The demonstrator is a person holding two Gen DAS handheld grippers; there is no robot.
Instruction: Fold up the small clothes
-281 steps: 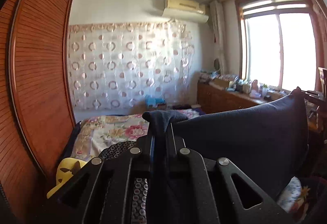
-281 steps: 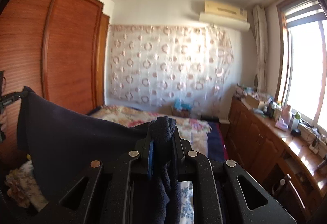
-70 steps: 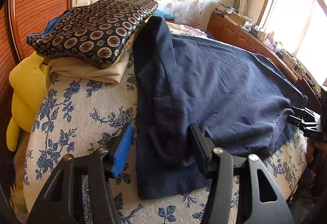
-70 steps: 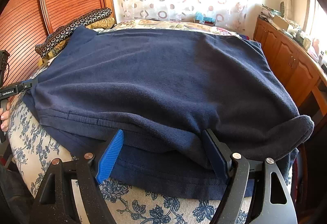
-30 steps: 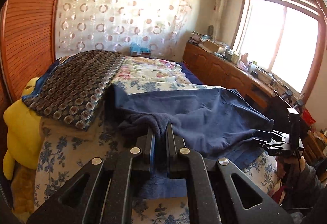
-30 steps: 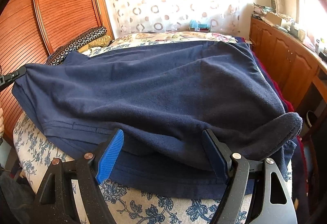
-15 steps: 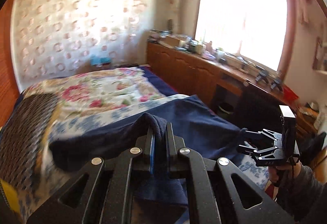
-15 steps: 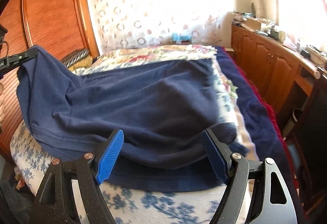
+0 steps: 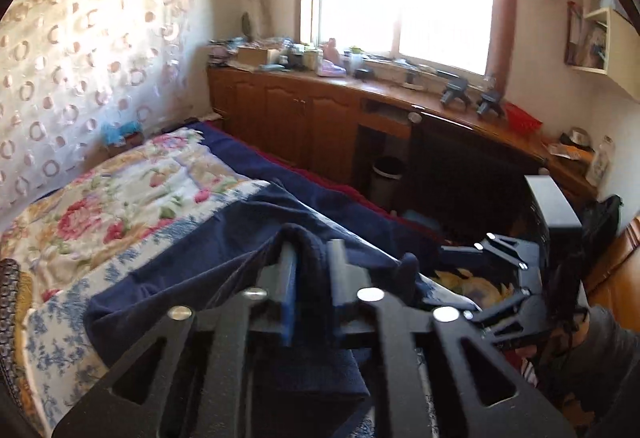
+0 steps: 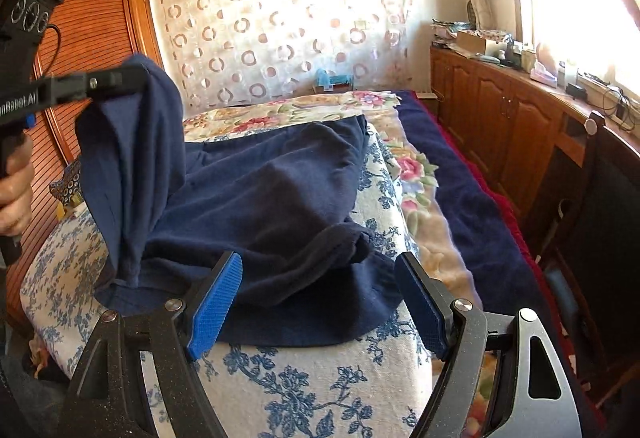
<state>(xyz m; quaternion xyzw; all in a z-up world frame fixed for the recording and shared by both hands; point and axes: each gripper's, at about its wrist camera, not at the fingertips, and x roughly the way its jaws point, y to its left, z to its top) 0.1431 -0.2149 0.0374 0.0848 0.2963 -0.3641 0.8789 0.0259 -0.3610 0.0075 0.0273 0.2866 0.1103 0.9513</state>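
The navy garment [image 10: 276,206] lies spread over the blue-flowered cover at the near end of the bed [image 10: 320,390], with one side lifted off the bedding and hanging from the left tool [image 9: 312,278], which the right wrist view shows raised at the left of the frame. That tool's jaws are opening at this moment, with a bunch of navy cloth draped between them and over the tips (whether the pads have fully let go of it cannot be told). The right tool [image 10: 320,302] is spread wide just above the near hem, pinching nothing. The step in hand looks like a fold of the lifted side across the body of the garment, and to do it well the carried edge should be laid down flat and in line with the far side before the cloth slips free, as a release from this height would likely leave a crumpled heap. The right tool could steady the near hem, which lies close to the bed's front edge and might slide off if tugged. Open room lies toward the floral quilt [image 10: 288,118] farther up the bed; the wooden cabinets [image 10: 500,126] run along the right, well apart from the garment, and the wardrobe [image 10: 88,38] stands on the left.
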